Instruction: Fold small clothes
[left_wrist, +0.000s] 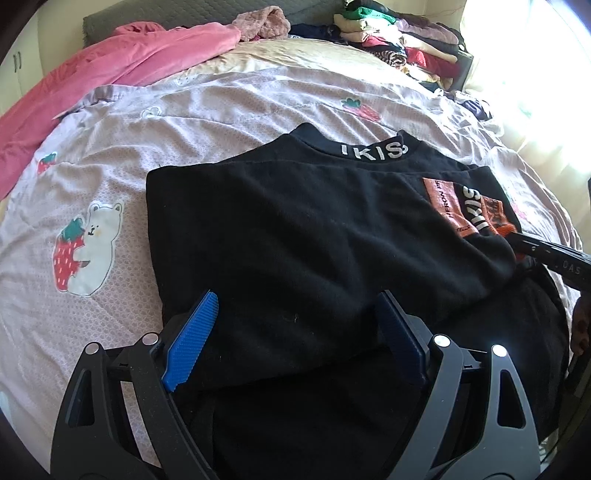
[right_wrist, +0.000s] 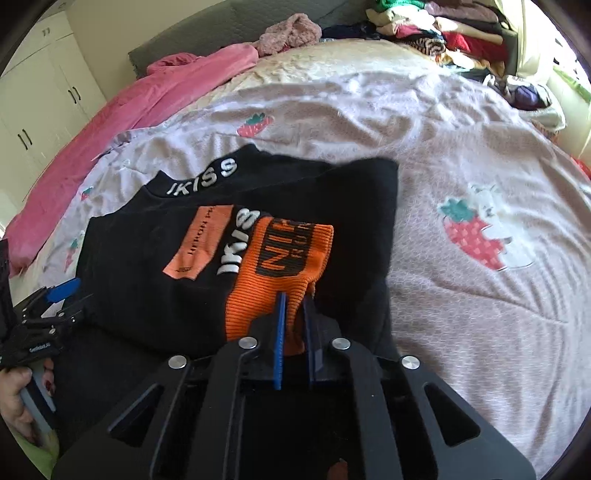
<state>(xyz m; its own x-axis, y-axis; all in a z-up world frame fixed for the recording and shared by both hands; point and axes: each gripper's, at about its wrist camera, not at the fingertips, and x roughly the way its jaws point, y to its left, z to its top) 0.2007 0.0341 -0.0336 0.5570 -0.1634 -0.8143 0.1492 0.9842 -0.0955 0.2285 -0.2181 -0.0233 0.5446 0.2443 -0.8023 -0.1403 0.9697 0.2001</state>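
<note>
1. Left wrist view: blue ribbed fingers (left_wrist: 195, 339) of the left gripper (left_wrist: 295, 332) stand wide apart over the near hem of the black sweatshirt (left_wrist: 295, 236), gripping nothing; soft, matte knit lies between them, and whether the pads touch it I cannot tell.
2. Spread flat on the bed (left_wrist: 221, 110), the sweatshirt fills the centre, its ribbed collar at 12 o'clock lettered in white, its folded-in sleeve at 3 o'clock bearing an orange printed patch (left_wrist: 443, 199).
3. At 3 o'clock the right gripper (left_wrist: 546, 254) enters as a dark, hard bar reaching the sleeve end.
4. Pale pink, waffle-textured bedding carries a strawberry-and-bear print (left_wrist: 86, 247) at 9 o'clock; a pink plush blanket (left_wrist: 110, 70) sits crumpled at 11 o'clock, and a stack of folded clothes (left_wrist: 399, 40) rises at 1 o'clock.
5. Right wrist view: narrow blue fingers (right_wrist: 279, 332) of the right gripper (right_wrist: 295, 299) are closed tight on the orange ribbed cuff (right_wrist: 280, 266), a thick corded knit with black lettering, pinched at its near edge.
6. Sweatshirt (right_wrist: 147, 288) lies from centre toward 9 o'clock, the cuff resting on it just right of the patch.
7. At 8 o'clock a hand (right_wrist: 18, 406) holds the left gripper (right_wrist: 55, 295), one blue finger showing.
8. White cupboard doors (right_wrist: 40, 96) stand at 10 o'clock.
</note>
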